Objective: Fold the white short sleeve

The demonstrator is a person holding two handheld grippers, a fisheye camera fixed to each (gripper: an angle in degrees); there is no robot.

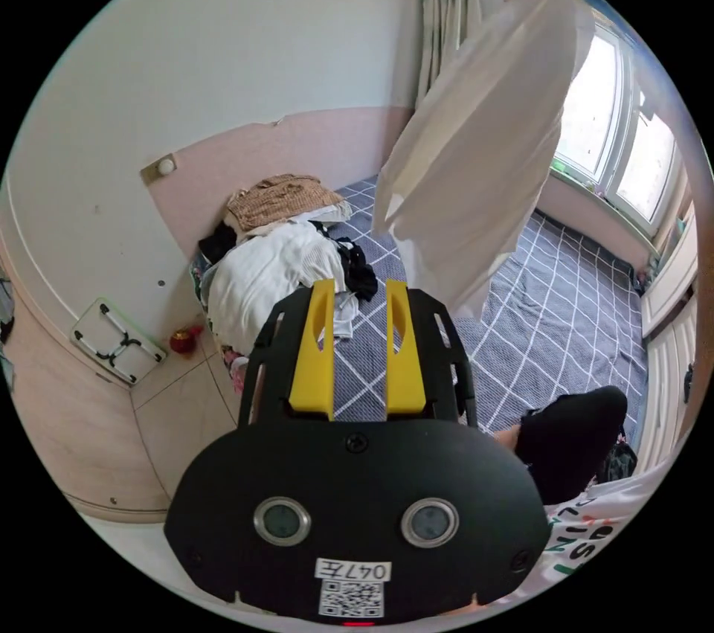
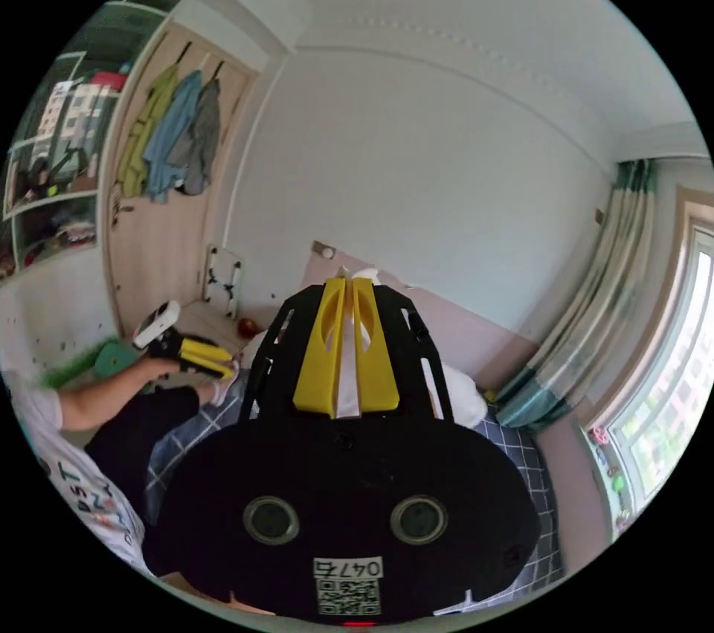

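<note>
Two tongs: the right tongs (image 2: pixel 348 287) clamp white cloth, lifting the white short sleeve (image 1: pixel 476 142) above the bed (image 1: pixel 565 306). Left tongs (image 1: pixel 359 291) stand narrowly parted, holding nothing. Clothes pile (image 1: pixel 275 254) crowds the bed's far corner; the shirt's top is cut off.

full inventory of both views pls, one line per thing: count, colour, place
white short sleeve: 1, white, hanging in the air above the bed
bed cover: 1, grey-blue with white grid, on the bed
clothes pile: 1, white, tan and black, at the head of the bed
curtain: 1, green and white, beside the window
window: 1, bright, past the bed
hanging clothes: 3, green, blue, grey, on the door
left gripper: 1, yellow jaws apart, nothing between them
right gripper: 1, yellow jaws close on white cloth
person's arm: 1, holding the left gripper
</note>
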